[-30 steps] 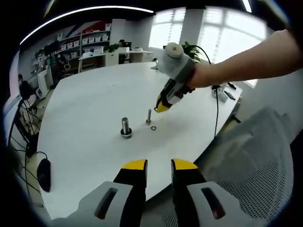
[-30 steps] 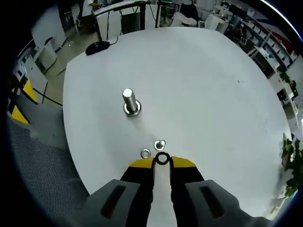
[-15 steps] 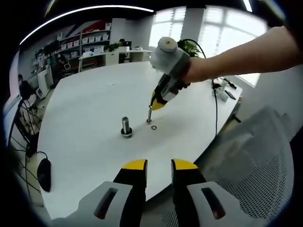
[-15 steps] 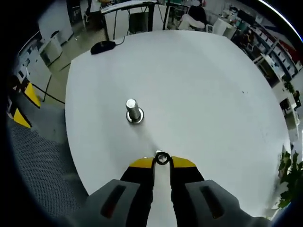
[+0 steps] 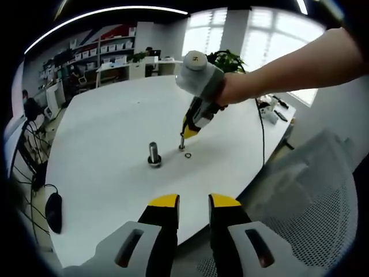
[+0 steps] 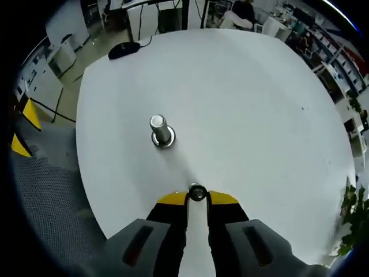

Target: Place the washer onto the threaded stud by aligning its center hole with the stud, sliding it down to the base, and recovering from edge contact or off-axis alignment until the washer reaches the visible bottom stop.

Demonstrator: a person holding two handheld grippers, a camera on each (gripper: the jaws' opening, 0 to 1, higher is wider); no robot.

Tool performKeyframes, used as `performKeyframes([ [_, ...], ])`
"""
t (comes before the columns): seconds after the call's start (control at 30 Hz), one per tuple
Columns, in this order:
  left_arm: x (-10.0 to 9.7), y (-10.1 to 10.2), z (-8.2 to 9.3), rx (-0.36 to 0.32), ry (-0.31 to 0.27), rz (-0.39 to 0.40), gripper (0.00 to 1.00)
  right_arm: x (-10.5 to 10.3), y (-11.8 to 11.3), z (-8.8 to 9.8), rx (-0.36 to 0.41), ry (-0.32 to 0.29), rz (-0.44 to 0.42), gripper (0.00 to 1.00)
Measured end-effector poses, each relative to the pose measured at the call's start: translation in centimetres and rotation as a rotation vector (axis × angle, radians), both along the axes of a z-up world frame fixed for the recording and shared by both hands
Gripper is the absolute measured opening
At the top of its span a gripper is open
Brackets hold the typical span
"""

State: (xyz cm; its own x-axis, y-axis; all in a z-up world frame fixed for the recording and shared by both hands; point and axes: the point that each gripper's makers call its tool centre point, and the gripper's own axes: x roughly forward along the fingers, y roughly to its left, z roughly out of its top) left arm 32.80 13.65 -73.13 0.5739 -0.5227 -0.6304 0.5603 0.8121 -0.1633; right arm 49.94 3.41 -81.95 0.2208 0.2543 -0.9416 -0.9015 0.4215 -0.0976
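White and broad, the table [image 5: 104, 115] has bare surface on every side of the parts, and its near edge curves just beyond the left gripper [image 5: 193, 202], with a mesh chair [image 5: 305, 190] to the right and a black mouse [image 5: 53, 212] at the far-left edge. Shelving and bright windows line the office behind.

In the left gripper view the left gripper hovers off the table's near edge, its yellow-tipped jaws parted with a small gap and nothing between them. From the right a bare forearm reaches in, the hand wrapped around the right gripper [image 5: 188, 133], which tilts steeply down over the slim threaded stud [image 5: 181, 142].

In the right gripper view the right gripper [image 6: 198, 198] pinches the washer [image 6: 198, 193], a small dark ring, at its fingertips. The washer sits directly over the stud's top, and whether it has dropped onto the threads cannot be told. A second washer [image 5: 187, 156] lies flat just beside the stud. To the left stands a thicker bolt [image 6: 161, 130], upright, well apart.
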Motion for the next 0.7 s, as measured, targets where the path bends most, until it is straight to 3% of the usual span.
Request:
performKeyframes([
  [0.4,-0.1,0.0,-0.1,0.000,0.009,-0.002,0.18,-0.1,-0.1,-2.5,-0.031,0.024,-0.003,0.14],
  [0.7,-0.2,0.1,-0.2,-0.001,0.010,0.002,0.17,0.4,0.0,-3.3,-0.039,0.028,-0.016,0.14],
])
